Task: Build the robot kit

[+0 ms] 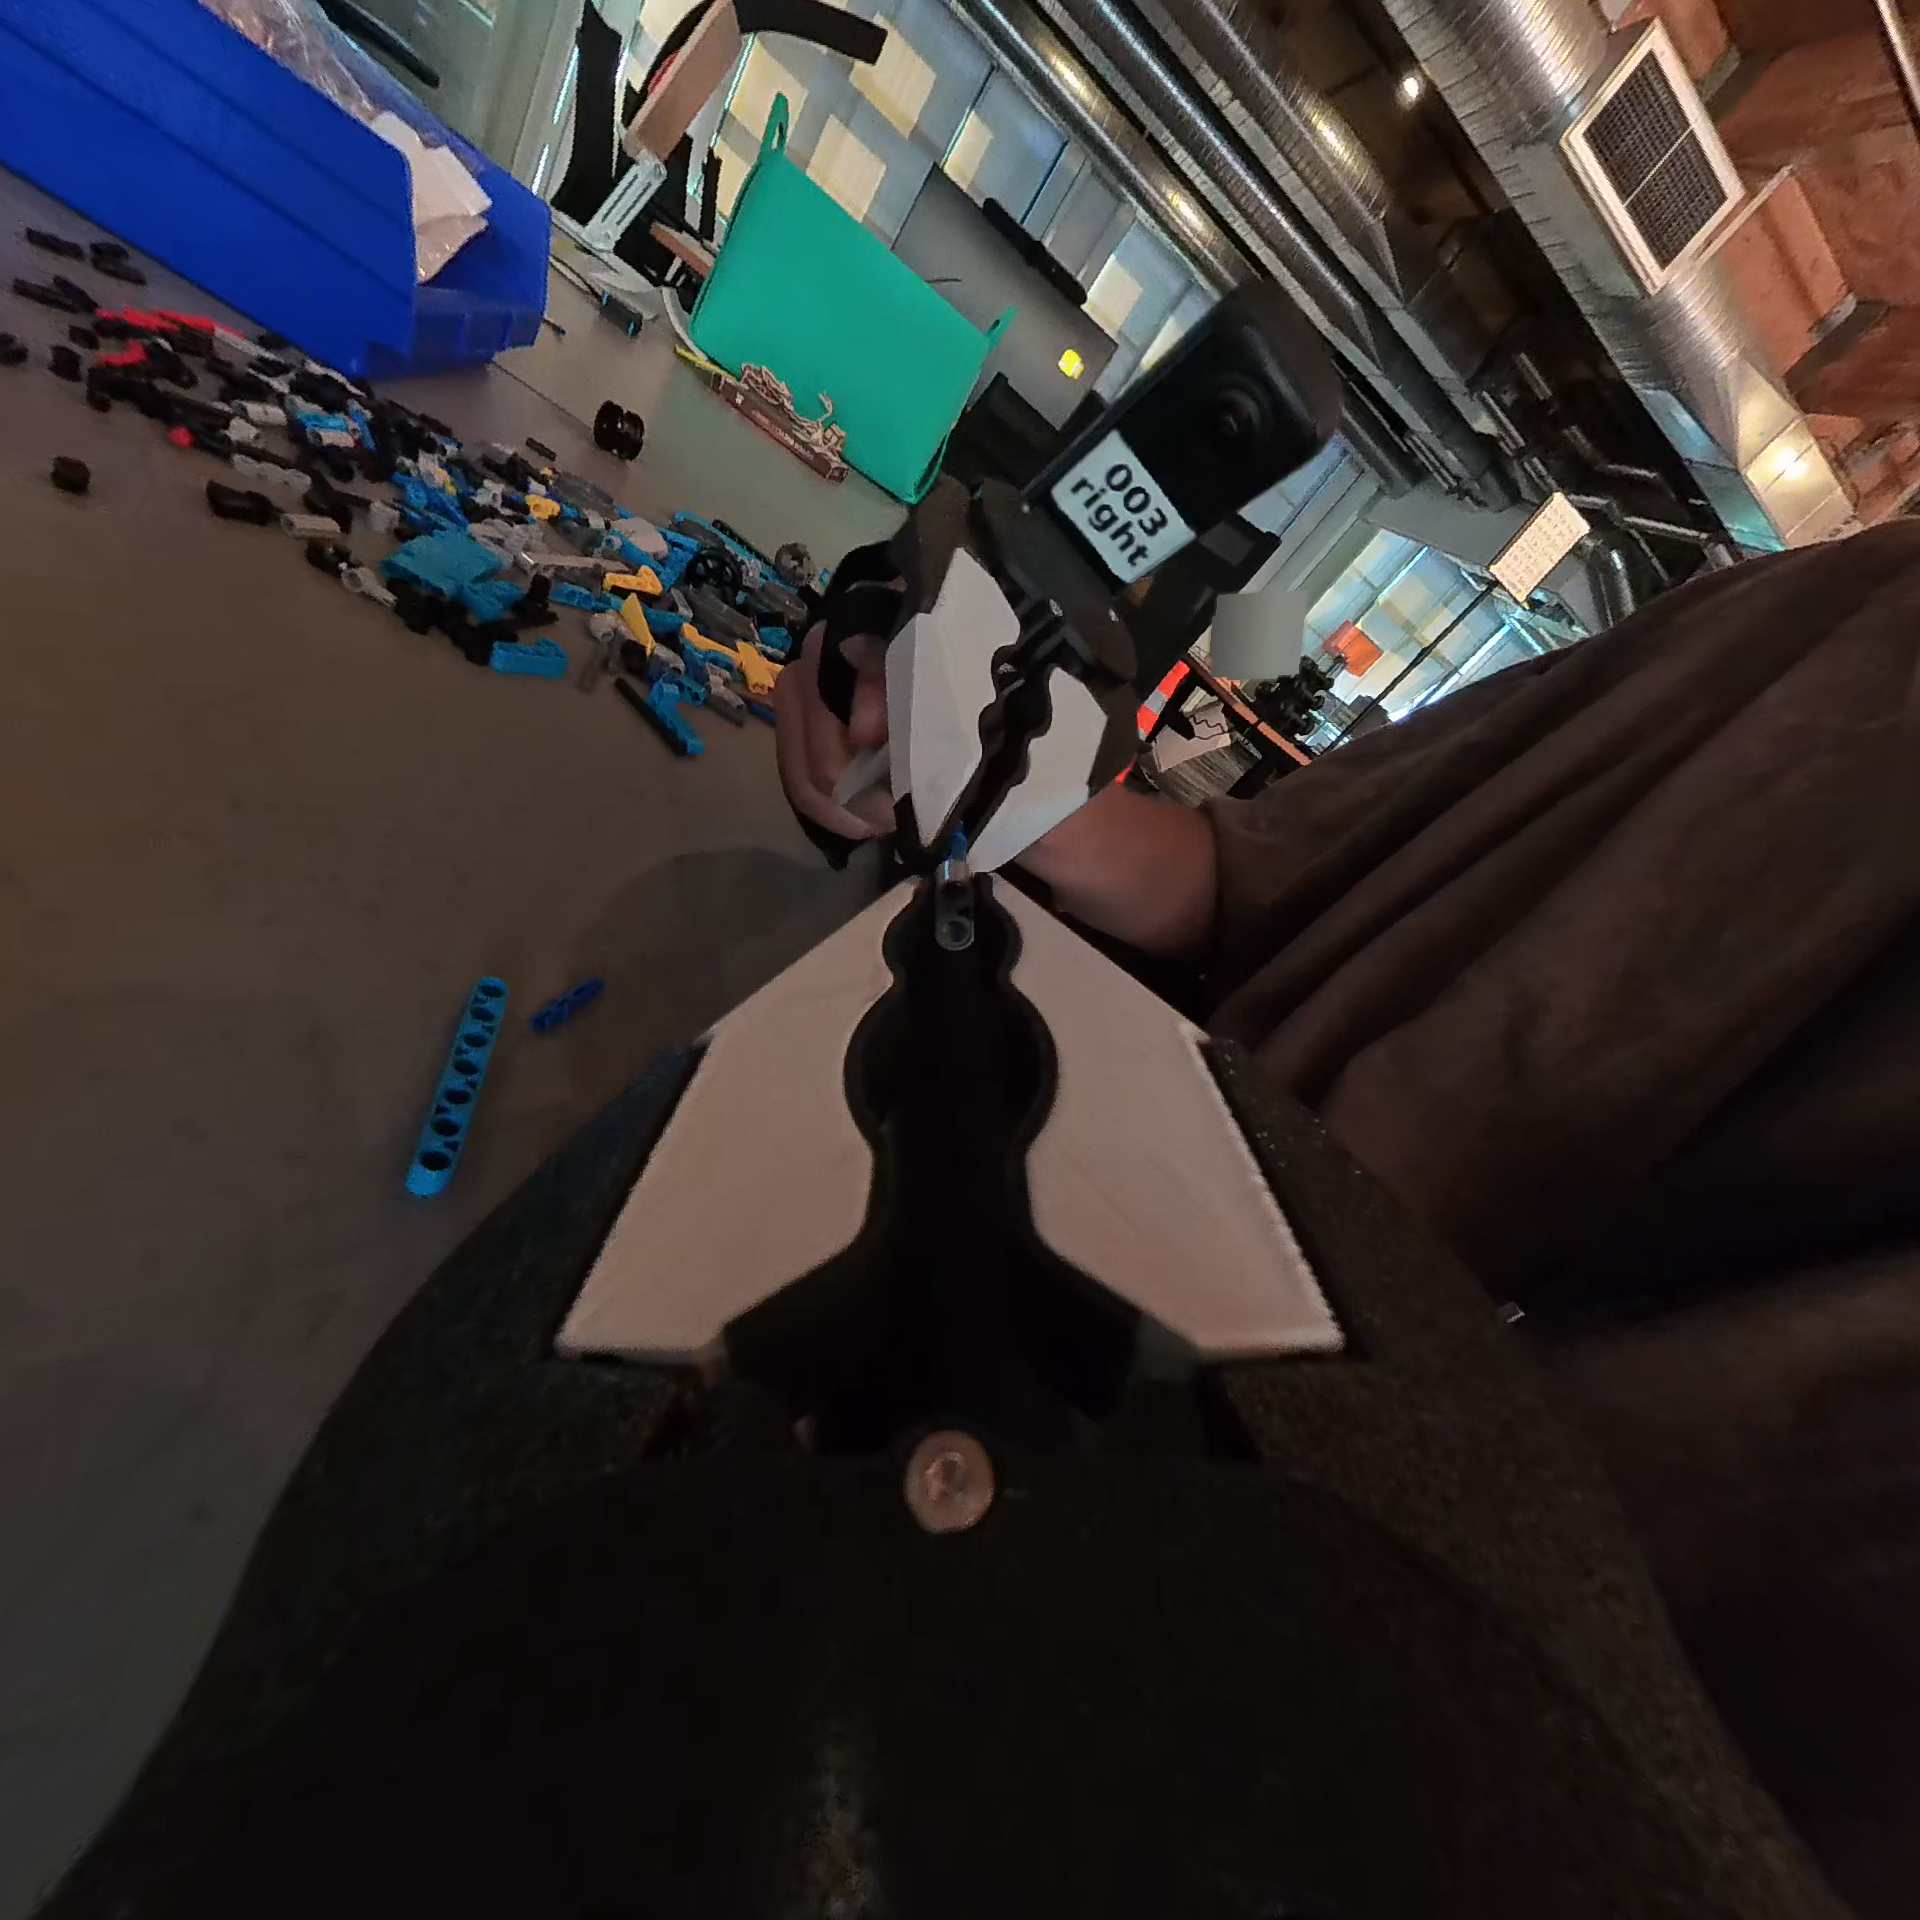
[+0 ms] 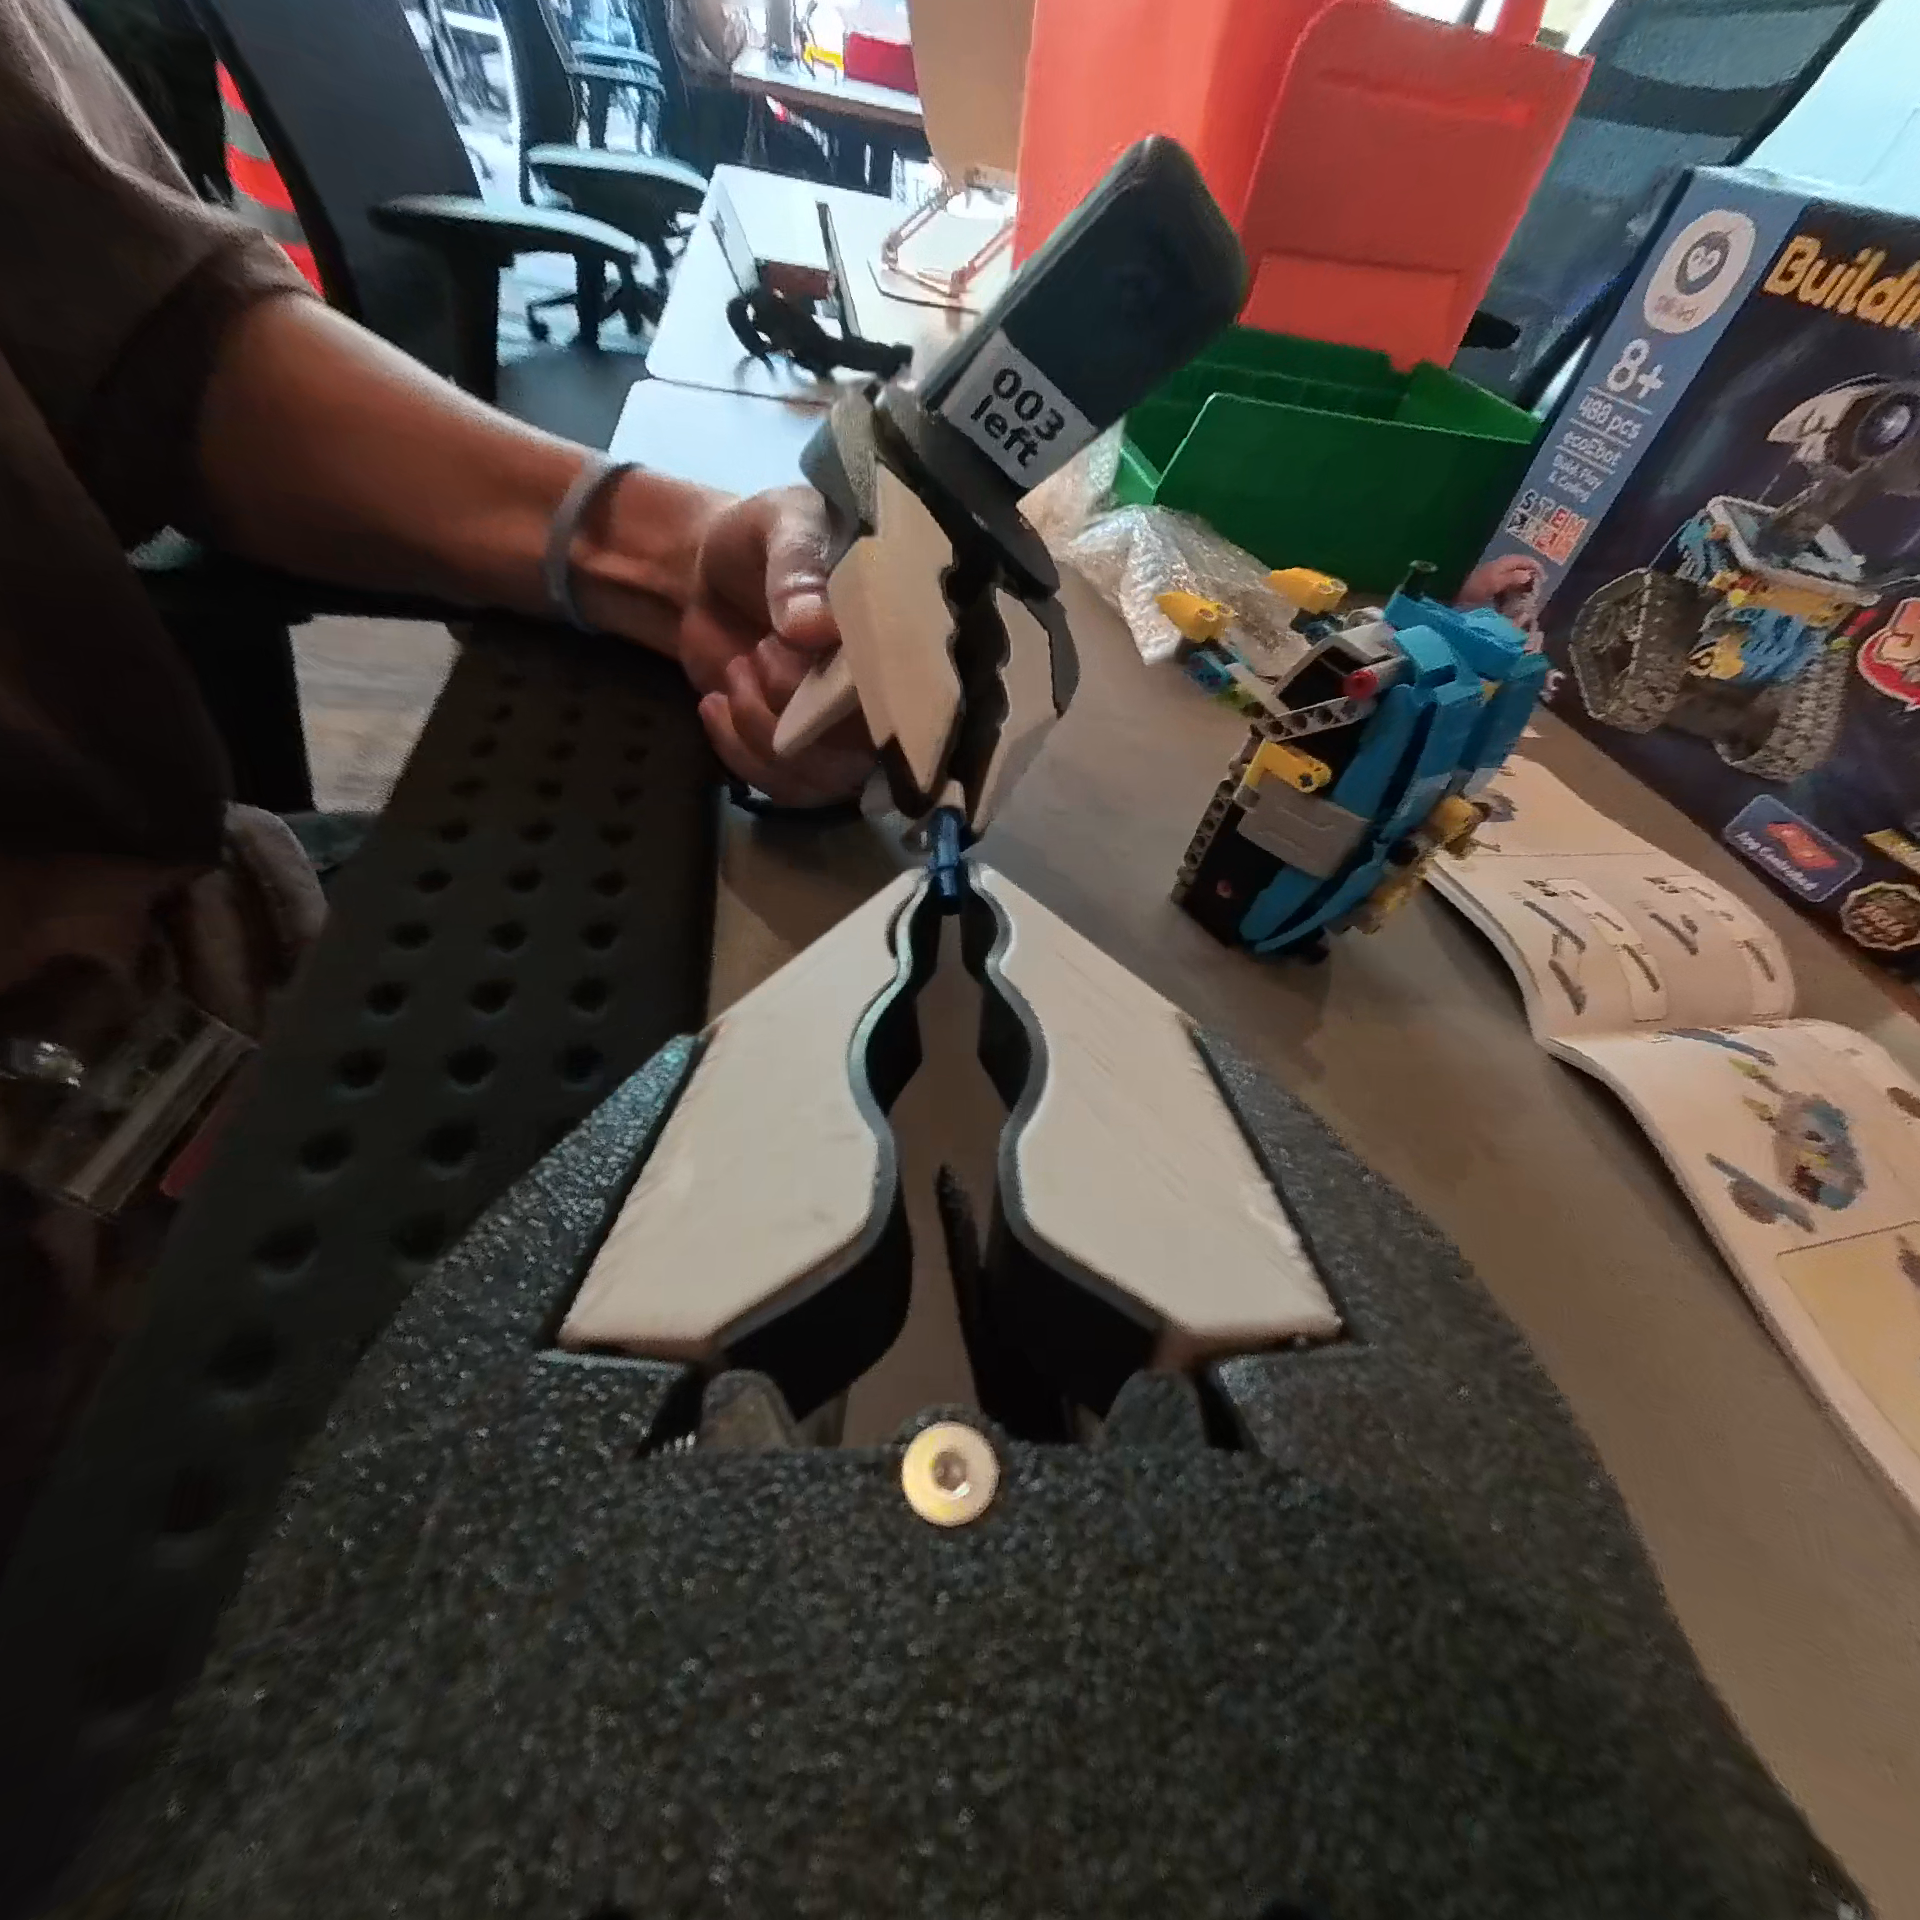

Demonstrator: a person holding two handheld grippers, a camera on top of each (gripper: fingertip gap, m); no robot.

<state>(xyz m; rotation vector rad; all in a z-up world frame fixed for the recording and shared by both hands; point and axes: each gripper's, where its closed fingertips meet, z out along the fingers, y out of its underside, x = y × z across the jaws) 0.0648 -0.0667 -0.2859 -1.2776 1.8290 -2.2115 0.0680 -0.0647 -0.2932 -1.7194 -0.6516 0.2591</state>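
In the left wrist view my left gripper [image 1: 951, 891] is shut on a small grey connector piece [image 1: 954, 916], held above the grey table [image 1: 260, 831]. My right gripper [image 1: 951, 847] faces it tip to tip, held by a hand. In the right wrist view my right gripper [image 2: 948, 883] is shut on a small dark blue pin [image 2: 945, 847]. The pin's far end meets the tips of the left gripper [image 2: 935, 800]. The blue pin [image 1: 958, 840] also shows between the two grippers in the left wrist view, touching the grey piece.
A pile of loose blue, black and yellow building pieces [image 1: 499, 561] lies beyond a light-blue beam [image 1: 457, 1086]. A blue bin [image 1: 260, 208] and green bag [image 1: 831, 312] stand behind. A partly built blue model [image 2: 1361, 769], product box [image 2: 1745, 540], open booklet [image 2: 1714, 1039] and perforated black chair [image 2: 416, 987] are nearby.
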